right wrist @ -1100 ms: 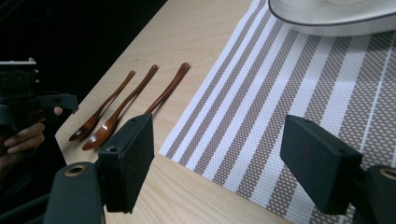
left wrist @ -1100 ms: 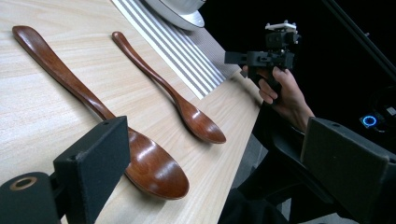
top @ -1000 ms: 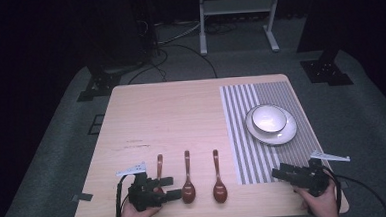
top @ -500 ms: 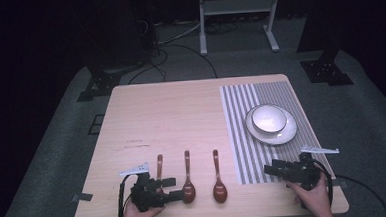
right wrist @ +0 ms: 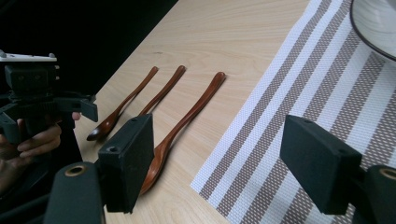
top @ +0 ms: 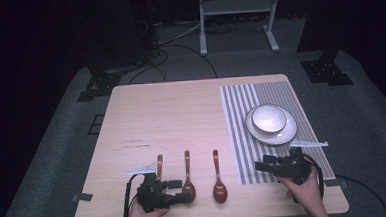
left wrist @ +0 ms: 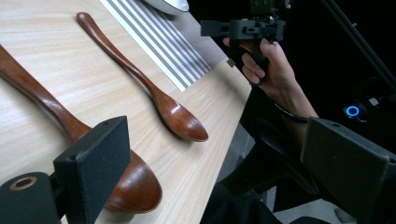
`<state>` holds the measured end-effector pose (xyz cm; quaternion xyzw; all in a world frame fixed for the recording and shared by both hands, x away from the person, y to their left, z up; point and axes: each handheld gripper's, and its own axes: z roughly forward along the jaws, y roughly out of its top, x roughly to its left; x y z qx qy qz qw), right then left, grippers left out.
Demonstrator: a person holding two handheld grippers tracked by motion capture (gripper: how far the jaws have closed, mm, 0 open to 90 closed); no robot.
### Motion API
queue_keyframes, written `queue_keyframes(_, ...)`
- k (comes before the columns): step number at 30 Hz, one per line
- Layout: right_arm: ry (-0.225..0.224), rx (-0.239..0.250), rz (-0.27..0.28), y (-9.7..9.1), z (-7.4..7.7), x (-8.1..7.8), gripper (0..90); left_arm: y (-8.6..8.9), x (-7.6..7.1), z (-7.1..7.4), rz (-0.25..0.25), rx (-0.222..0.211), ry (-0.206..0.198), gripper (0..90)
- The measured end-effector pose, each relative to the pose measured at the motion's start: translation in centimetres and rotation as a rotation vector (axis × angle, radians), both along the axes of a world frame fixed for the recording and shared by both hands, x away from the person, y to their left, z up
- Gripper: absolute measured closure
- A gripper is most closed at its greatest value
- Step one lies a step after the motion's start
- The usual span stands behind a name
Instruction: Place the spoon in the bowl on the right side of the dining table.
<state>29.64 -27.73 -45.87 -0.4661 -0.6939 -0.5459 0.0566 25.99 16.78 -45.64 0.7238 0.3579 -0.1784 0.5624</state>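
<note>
Where grainy wood meets woven stripes, three glossy spoons point(top: 188, 173) lie.

Left spoon point(top: 159, 163): bowl hidden under left tool point(top: 186, 191) in high view. Middle spoon point(left wrist: 56, 126): handle cut at 9 o'clock edge, bowl partly behind near jaw in left gripper view. Plate point(right wrist: 373, 23) cropped at 1 o'clock corner, right gripper view. Pencil marks point(top: 135, 144) on desk point(top: 181, 114): too small to read.
</note>
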Motion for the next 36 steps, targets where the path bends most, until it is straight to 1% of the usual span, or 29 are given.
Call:
queue_keyframes(4, 0.005, -0.005, 0.013, 0.6, 0.0, 0.4, 25.0, -0.4, -0.1, -0.2, -0.018, 0.009, 0.018, 7.1)
queue_keyframes(5, 0.003, -0.007, 0.016, 0.7, 0.1, 0.4, 25.0, -0.6, -0.1, -0.3, -0.03, 0.013, 0.025, 7.1)
queue_keyframes(10, 0.001, -0.012, 0.023, 1.1, 0.3, 0.6, 25.4, -0.8, -0.1, -0.4, -0.036, 0.018, 0.037, 7.1)
queue_keyframes(17, 0.006, -0.027, 0.043, 2.0, 0.5, 1.0, 25.4, -1.2, -0.1, -0.8, -0.064, 0.038, 0.068, 7.1)
queue_keyframes(22, 0.006, -0.034, 0.051, 2.4, 0.7, 1.3, 25.4, -1.3, -0.1, -0.9, -0.076, 0.045, 0.073, 7.1)
queue_keyframes(27, 0.001, -0.043, 0.065, 3.0, 0.8, 1.6, 25.5, -1.5, -0.2, -1.3, -0.094, 0.065, 0.093, 7.1)
queue_keyframes(31, 0.011, -0.042, 0.083, 3.8, 1.1, 1.9, 25.9, -1.8, 0.0, -1.9, -0.106, 0.112, 0.112, 7.1)
queue_keyframes(32, 0.011, -0.042, 0.083, 3.8, 1.1, 1.9, 25.9, -1.8, 0.0, -1.9, -0.106, 0.112, 0.112, 7.1)
queue_keyframes(33, 0.01, -0.046, 0.092, 4.3, 1.2, 2.0, 25.9, -2.1, 0.0, -2.3, -0.098, 0.16, 0.135, 7.1)
queue_keyframes(34, 0.012, -0.05, 0.097, 4.5, 1.2, 2.1, 25.9, -2.1, 0.1, -2.5, -0.096, 0.143, 0.149, 7.1)
queue_keyframes(35, 0.01, -0.054, 0.101, 4.7, 1.2, 2.2, 25.8, -2.1, 0.2, -2.5, -0.1, 0.144, 0.154, 7.1)
queue_keyframes(36, 0.012, -0.053, 0.105, 5.0, 1.3, 2.3, 25.9, -2.1, 0.2, -2.4, -0.103, 0.155, 0.148, 7.1)
